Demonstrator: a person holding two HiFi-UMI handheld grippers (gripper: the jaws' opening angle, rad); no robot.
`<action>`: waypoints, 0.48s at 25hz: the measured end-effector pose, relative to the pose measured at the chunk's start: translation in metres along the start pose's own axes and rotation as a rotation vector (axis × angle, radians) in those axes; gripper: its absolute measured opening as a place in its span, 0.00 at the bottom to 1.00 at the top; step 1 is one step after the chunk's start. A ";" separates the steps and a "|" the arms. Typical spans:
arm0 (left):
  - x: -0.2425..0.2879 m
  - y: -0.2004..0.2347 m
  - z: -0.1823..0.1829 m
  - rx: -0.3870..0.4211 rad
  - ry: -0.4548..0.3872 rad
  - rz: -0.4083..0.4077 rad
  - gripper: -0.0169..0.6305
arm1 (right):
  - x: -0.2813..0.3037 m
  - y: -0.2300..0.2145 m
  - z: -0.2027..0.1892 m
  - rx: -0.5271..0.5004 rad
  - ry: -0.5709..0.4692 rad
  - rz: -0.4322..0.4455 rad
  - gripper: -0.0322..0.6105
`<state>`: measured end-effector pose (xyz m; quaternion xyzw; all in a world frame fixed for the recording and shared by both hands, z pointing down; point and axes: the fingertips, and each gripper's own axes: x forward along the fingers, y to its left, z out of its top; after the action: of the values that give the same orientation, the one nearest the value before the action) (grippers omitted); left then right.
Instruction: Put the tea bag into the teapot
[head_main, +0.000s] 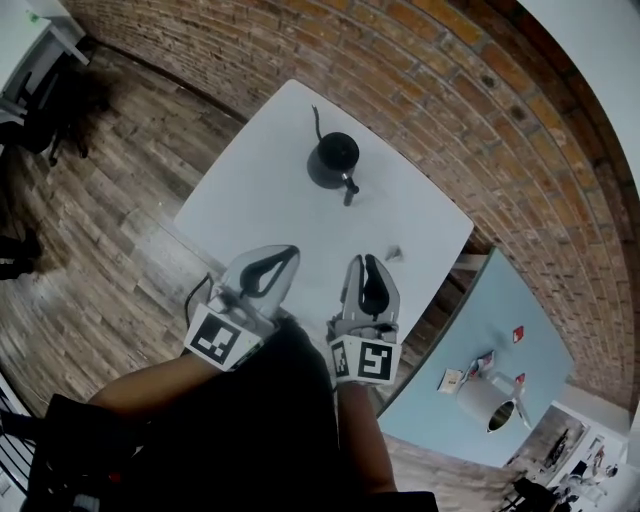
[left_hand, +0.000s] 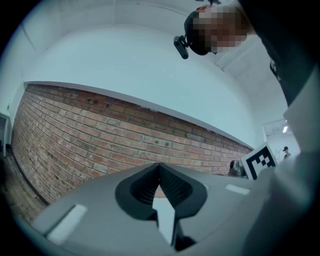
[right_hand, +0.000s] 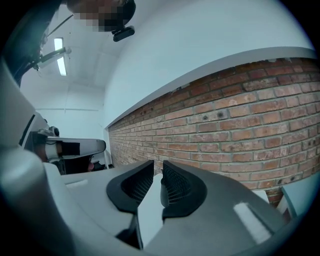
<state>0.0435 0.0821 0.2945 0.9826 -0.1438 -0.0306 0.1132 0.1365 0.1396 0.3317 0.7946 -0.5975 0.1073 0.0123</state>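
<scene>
Right tool (right_hand: 158, 168): jaws a narrow slit apart, nothing between them. Left tool (left_hand: 160, 167): jaw tips together, empty. Both hang at the near edge of the white surface (head_main: 250, 200), well short of the black teapot (head_main: 334, 158), which stands toward the far side. Tea bag (head_main: 393, 254): a small pale packet lying on the surface to the near right of the teapot, just ahead of the right tool and clear of it. Judged light, soft and easily crushed or torn; being so low on the surface, it is best pinched gently at a raised corner or edge, or by a string or tag if it has one, which is too small to tell. The stretch from tea bag to teapot is bare. A dark stub, spout or handle, projects from the teapot toward the tools. Whether a lid covers the teapot cannot be told. Beyond the teapot rises a brick wall (head_main: 450, 90); to its left lies wooden floor (head_main: 90, 200); far to its right stands a pale blue table (head_main: 520, 300) bearing a grey cylinder (head_main: 484, 400).
</scene>
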 end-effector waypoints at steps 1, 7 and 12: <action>0.001 0.007 0.000 -0.010 0.004 0.008 0.02 | 0.008 0.000 -0.001 -0.004 0.005 0.002 0.14; 0.008 0.049 0.002 -0.010 0.015 0.035 0.03 | 0.061 0.004 -0.011 -0.014 0.045 0.013 0.16; 0.016 0.080 0.005 -0.024 0.010 0.057 0.03 | 0.107 0.007 -0.028 -0.060 0.112 0.045 0.17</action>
<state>0.0359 0.0017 0.3078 0.9769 -0.1706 -0.0243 0.1266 0.1537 0.0405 0.3781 0.7730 -0.6165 0.1339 0.0671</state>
